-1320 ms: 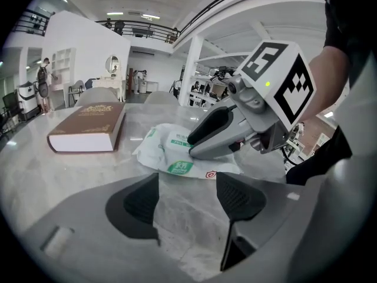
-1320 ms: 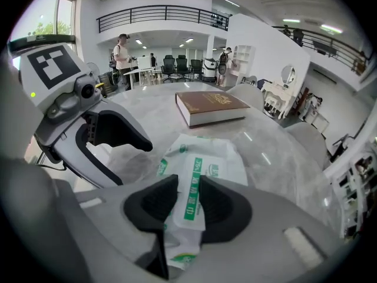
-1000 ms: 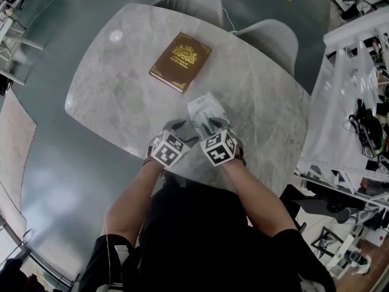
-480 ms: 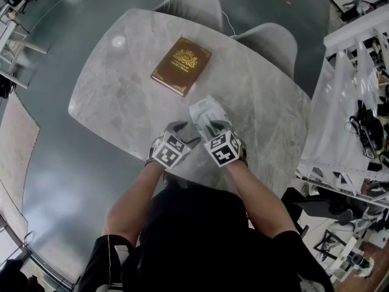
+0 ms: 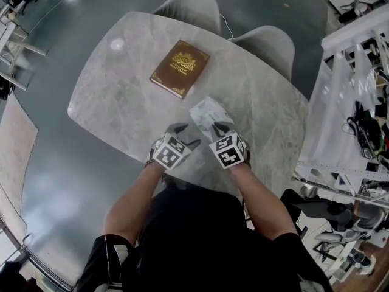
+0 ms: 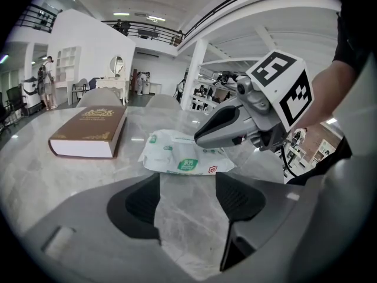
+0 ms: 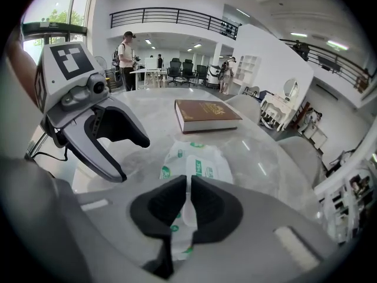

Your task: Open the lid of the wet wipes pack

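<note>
One step is under way: my right tongs [image 7: 188, 196] have just been closing and now pinch the thin white lid tab [image 7: 187, 211] of the white-and-green soft plastic wet wipes pack [image 7: 203, 161]. The pack lies beneath and ahead of them on the grey marble counter [image 5: 121, 96]. My left tongs [image 6: 187, 184] stand wide apart and empty, just short of the pack. I judge the lid not yet lifted; peeling it back remains.

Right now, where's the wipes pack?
Head view, centre: the wet wipes pack lies on the marble table, just below and right of the brown book, toward the table's near edge.
</note>
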Motion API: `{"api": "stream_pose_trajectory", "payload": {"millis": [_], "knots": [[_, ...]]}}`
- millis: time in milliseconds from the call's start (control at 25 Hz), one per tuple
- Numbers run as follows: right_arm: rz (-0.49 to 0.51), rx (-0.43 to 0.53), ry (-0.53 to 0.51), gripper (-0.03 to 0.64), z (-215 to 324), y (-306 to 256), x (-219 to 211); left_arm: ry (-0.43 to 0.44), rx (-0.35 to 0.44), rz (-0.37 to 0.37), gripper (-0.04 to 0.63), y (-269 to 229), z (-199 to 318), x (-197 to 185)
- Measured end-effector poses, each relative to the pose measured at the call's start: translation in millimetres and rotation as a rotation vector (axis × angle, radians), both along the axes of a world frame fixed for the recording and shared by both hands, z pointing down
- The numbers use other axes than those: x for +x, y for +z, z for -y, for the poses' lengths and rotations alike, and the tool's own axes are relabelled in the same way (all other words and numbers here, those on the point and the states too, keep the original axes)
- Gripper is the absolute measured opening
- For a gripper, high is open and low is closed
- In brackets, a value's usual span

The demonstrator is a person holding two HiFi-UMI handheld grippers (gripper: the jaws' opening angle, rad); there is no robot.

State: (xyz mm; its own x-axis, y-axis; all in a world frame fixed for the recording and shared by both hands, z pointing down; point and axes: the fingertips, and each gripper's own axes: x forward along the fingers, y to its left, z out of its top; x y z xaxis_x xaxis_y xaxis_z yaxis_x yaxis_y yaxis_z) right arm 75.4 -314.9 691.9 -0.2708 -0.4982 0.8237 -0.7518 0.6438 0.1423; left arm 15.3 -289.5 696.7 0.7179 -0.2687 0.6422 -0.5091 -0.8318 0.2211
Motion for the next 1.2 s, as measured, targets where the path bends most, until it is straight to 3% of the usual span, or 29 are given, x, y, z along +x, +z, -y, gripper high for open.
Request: {"api": "stream_pose_trajectory", "payload": {"millis": [560, 960, 1200], "knots": [[0.058, 0.018, 0.039, 0.014, 11.2, -22.0, 19.9, 0.004, -0.001, -0.015, 0.305, -9.2, 1.9, 2.3], [0.092, 0.067, 0.145, 0.017, 43.4, -31.4, 59.1, -0.061, -0.008, -0.039, 0.284, -31.1, 12.0, -11.1], [0.176, 0.092, 0.278, 0.026, 58.2, -24.8, 84.2, -0.082, 0.038, -0.058, 0.248, -69.2, 16.5, -15.9]]}}
